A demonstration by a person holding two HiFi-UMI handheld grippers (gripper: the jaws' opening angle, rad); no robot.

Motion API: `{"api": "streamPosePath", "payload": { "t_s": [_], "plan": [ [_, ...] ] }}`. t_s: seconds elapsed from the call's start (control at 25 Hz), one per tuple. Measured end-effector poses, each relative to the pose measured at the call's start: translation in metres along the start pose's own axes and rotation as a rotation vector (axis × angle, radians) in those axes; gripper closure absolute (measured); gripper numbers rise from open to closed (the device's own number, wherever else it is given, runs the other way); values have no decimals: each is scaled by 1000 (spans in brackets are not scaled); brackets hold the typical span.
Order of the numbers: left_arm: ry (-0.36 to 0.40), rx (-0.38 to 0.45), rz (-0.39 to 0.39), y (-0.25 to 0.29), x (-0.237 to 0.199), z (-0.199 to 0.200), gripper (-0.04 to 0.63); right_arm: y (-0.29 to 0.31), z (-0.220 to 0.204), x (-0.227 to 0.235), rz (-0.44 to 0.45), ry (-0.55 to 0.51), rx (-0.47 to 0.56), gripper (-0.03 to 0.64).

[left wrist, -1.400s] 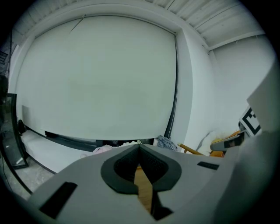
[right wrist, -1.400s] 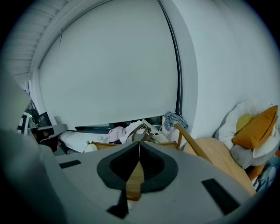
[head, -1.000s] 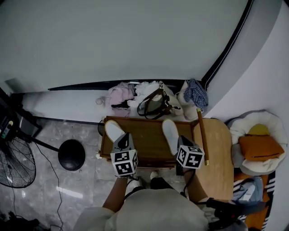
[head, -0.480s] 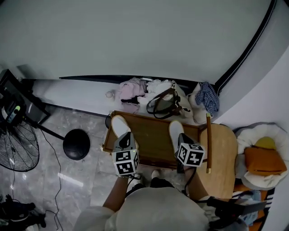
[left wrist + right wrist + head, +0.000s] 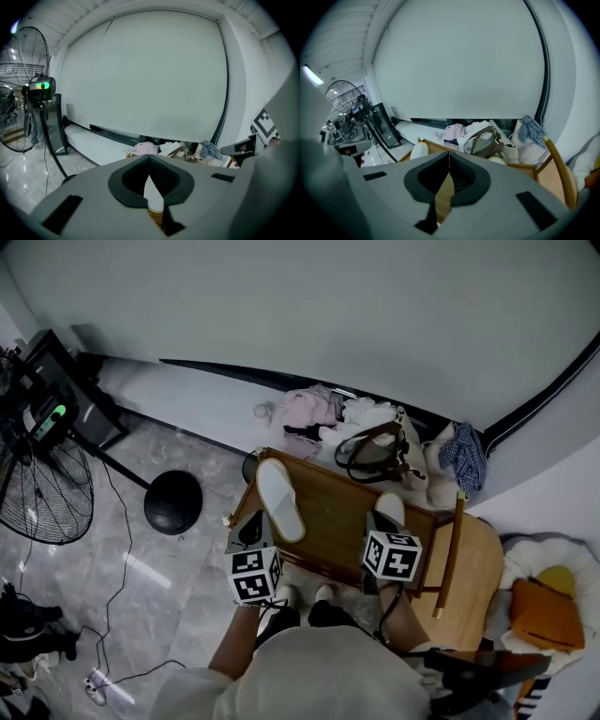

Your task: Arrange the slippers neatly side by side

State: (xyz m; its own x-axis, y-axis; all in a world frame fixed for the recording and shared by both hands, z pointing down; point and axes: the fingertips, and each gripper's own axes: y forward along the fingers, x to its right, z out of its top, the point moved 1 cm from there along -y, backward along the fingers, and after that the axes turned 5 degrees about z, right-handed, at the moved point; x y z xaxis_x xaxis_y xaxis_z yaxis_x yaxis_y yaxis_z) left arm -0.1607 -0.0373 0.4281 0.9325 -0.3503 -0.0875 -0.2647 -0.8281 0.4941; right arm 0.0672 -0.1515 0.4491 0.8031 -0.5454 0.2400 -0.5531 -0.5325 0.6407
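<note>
While the left gripper (image 5: 251, 529) hovers closed, one slipper (image 5: 279, 498) lies just ahead.

Left slipper (image 5: 280, 499), right slipper (image 5: 391, 508): plain off-white.
Tray (image 5: 330, 517): mid-brown wood.
Left gripper (image 5: 149, 159), right gripper (image 5: 449, 154): grey shells, black jaw linings, cubes in black-and-white square markers.
Floor (image 5: 159, 596): pale grey, marbled with lighter streaks.
Pink clothes (image 5: 309, 411) beside white clothes (image 5: 367, 414).
Cloth (image 5: 466, 456): blue-and-white check.
Bag (image 5: 375, 451): pale, with dark brown straps.
Fan (image 5: 42, 493) and stand base (image 5: 173, 502): black.
Cushion (image 5: 544, 615): orange.
Side table (image 5: 473, 568): light tan wood.
</note>
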Motion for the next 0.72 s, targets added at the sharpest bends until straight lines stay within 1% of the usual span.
{"api": "streamPosePath", "payload": {
  "t_s": [0.24,0.4,0.56,0.72],
  "plan": [
    [-58,-12,126,-17,-42,-13,579,34,2,-43,116,-87,-55,583],
    [-98,-18,198,-29,-65,-23,579,51,4,-72,187,-135,-73,583],
    [-130,-21,254,-38,-82,-31,579,62,2,-90,233,-171,-96,583],
    [-159,-23,287,-44,-92,-40,579,71,-4,-103,269,-186,-110,583]
  ]
}}
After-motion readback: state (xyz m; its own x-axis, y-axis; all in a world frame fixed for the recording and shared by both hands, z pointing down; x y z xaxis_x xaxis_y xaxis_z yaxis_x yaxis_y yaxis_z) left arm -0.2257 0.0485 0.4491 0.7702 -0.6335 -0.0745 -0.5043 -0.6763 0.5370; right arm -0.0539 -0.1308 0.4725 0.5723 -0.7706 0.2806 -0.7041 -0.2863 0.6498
